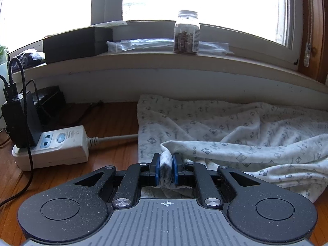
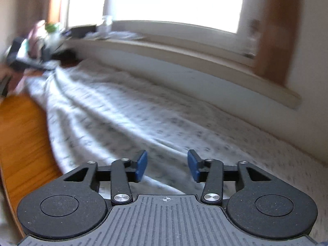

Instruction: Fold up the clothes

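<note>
Tongs first: left gripper (image 1: 166,169) is pinching a bunched edge of the patterned garment (image 1: 235,131) btwn its blue pads, low centre of the left wrist frame; right gripper (image 2: 167,166) is spread wide w/ nothing in it, hovering over the cloth at bottom centre of its own frame. Garment lies spread over the wooden table (image 1: 114,121), filling the right half of the left view and running up against the wall under the windowsill (image 1: 164,58). My biggest worry is that the right view is blurred, so I could close on a ridge and not a true edge, giving a crooked fold. Next: power strip (image 1: 53,145) sits centre left and its cable runs under the cloth edge; a hard pull may drag it. Smallest: jar (image 1: 187,32) on the sill, upper centre, probably out of reach.
</note>
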### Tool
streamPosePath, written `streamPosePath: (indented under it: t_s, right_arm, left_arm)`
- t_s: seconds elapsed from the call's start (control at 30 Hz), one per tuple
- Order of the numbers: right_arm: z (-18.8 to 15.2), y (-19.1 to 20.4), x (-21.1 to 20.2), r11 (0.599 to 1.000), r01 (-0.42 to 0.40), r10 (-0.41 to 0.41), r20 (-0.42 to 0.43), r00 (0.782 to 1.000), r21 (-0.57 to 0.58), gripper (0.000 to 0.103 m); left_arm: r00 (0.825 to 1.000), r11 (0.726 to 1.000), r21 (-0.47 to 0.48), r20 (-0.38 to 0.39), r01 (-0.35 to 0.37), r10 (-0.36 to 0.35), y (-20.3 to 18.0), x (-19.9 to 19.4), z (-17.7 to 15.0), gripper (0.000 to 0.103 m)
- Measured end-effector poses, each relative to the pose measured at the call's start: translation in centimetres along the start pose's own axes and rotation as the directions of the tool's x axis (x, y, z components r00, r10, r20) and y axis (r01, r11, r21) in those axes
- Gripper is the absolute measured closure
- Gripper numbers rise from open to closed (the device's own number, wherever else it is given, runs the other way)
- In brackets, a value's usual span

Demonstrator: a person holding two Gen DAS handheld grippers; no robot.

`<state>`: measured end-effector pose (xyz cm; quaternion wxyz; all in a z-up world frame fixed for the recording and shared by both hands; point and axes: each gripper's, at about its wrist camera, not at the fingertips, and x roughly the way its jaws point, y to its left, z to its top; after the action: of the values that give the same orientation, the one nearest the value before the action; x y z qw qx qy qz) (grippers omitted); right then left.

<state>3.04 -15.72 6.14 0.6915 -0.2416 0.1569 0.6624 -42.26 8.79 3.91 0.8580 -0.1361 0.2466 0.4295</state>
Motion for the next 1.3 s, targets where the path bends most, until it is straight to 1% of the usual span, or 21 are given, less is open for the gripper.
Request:
streamPosePath:
  t_s: [0.1,0.17,0.2,0.27,0.33,0.4,0.53,0.6,0.7,0.77,0.83,0.93,1.03,1.13,1.2,1.23,1.3]
  right_arm:
    - [0.9,1.0,0.8,0.999,-0.024,0.023,-0.028,0.999,-0.046,0.058]
    - [1.5,0.9,1.5,0.999,-0.028,0.027,-0.035,0.999,-0.037,0.061]
    - [1.9,0.7,1.8,0.999,-0.029,0.028,-0.036,0.999,-0.026,0.071]
    - [2.5,0.4,2.1,0.999,-0.032,0.032,-0.037,0.999,0.002,0.099]
    - [3.3,0.0,1.7,0.999,-0.036,0.037,-0.035,0.999,0.039,0.100]
    - [4.3,0.2,0.2,0.999,-0.039,0.040,-0.032,0.999,0.029,0.100]
    - [5.7,0.8,-3.5,0.999,-0.045,0.045,-0.019,0.999,0.007,0.100]
    - [6.0,1.4,-4.6,0.999,-0.038,0.037,-0.031,0.999,-0.021,0.100]
    - [6.0,1.9,-5.6,0.998,-0.037,0.034,-0.057,0.998,-0.046,0.100]
    - [5.9,2.2,-6.3,0.998,-0.048,0.045,-0.072,0.996,-0.039,0.101]
    - [5.7,2.8,-7.3,0.996,-0.078,0.075,-0.090,0.993,-0.032,0.101]
    - [4.9,3.9,-8.8,0.991,-0.130,0.127,-0.118,0.985,-0.016,0.101]
    - [3.4,5.3,-9.8,0.979,-0.201,0.200,-0.172,0.965,0.014,0.101]
    - [1.6,7.0,-10.0,0.970,-0.242,0.242,-0.231,0.942,0.027,0.101]
    - [0.6,7.8,-10.1,0.964,-0.263,0.264,-0.259,0.929,0.040,0.101]
    - [0.3,8.2,-10.2,0.963,-0.266,0.268,-0.264,0.927,0.046,0.101]
    - [-0.3,8.7,-10.4,0.957,-0.284,0.290,-0.276,0.917,0.062,0.101]
  left_arm:
    - [1.000,1.000,-0.003,0.002,0.013,-0.013,0.0,-0.3,0.0,0.090]
    - [1.000,1.000,-0.003,0.011,0.026,-0.026,0.1,-0.6,0.2,0.090]
    - [0.999,0.999,-0.006,0.016,0.032,-0.032,0.2,-0.8,0.3,0.090]
    - [0.999,0.999,-0.016,0.039,0.038,-0.038,0.4,-1.9,0.7,0.095]
    - [0.997,0.998,-0.019,0.066,0.052,-0.050,0.8,-3.4,1.1,0.096]
    - [0.994,0.997,-0.004,0.079,0.071,-0.070,0.9,-5.4,1.1,0.097]
    - [0.993,0.997,0.055,0.097,0.054,-0.059,0.5,-8.6,0.6,0.097]
    - [0.991,0.997,0.053,0.119,0.053,-0.059,0.4,-10.0,0.4,0.097]
    - [0.986,0.997,0.032,0.147,0.071,-0.075,0.9,-12.0,0.2,0.098]
    - [0.986,0.996,0.039,0.143,0.076,-0.081,1.3,-13.4,-0.3,0.098]
    - [0.989,0.995,0.061,0.120,0.077,-0.083,1.5,-14.7,-1.1,0.098]
    - [0.994,0.992,0.089,0.063,0.085,-0.091,1.7,-16.4,-3.2,0.098]
    - [0.996,0.991,0.099,-0.016,0.092,-0.091,1.9,-17.4,-5.8,0.098]
    - [0.988,0.987,0.112,-0.114,0.115,-0.102,1.9,-18.0,-8.2,0.098]
    - [0.984,0.987,0.111,-0.143,0.119,-0.102,2.1,-19.0,-9.2,0.098]
    - [0.982,0.986,0.116,-0.155,0.123,-0.104,2.2,-19.6,-9.4,0.098]
    - [0.981,0.982,0.139,-0.165,0.127,-0.103,2.3,-20.8,-9.1,0.097]
